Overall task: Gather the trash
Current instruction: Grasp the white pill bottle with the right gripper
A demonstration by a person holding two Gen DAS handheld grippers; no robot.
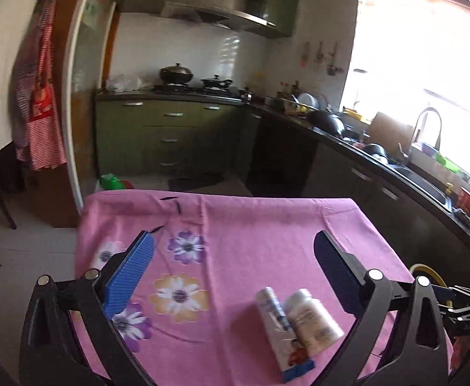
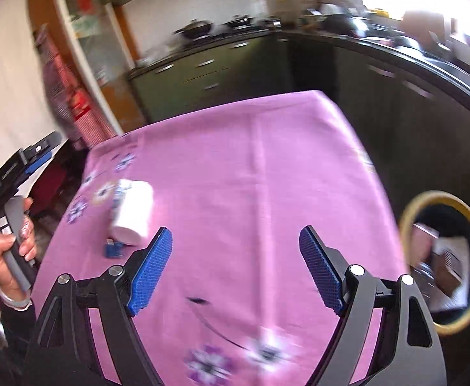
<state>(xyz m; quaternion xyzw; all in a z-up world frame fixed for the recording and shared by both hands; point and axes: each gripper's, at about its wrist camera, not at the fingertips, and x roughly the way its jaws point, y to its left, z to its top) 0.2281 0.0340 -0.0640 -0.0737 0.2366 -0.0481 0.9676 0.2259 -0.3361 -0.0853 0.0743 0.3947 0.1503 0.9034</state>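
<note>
A white plastic bottle point(image 1: 313, 320) lies on its side on the pink flowered tablecloth point(image 1: 251, 241), touching a white tube with a blue end point(image 1: 281, 331). Both lie low between my left gripper's fingers, nearer the right one. My left gripper point(image 1: 233, 247) is open and empty above the table. In the right wrist view the bottle point(image 2: 135, 212) and tube point(image 2: 116, 246) lie left of my right gripper point(image 2: 236, 241), which is open and empty over the cloth point(image 2: 251, 160). A bin with a yellow rim point(image 2: 445, 268) stands off the table's right edge, with trash inside.
Green kitchen cabinets point(image 1: 170, 138) and a stove with pots point(image 1: 175, 75) stand behind the table. A dark counter with a sink point(image 1: 424, 183) and dishes runs along the right. A red apron point(image 1: 42, 96) hangs at left. The left hand with its gripper handle point(image 2: 13, 225) shows at left.
</note>
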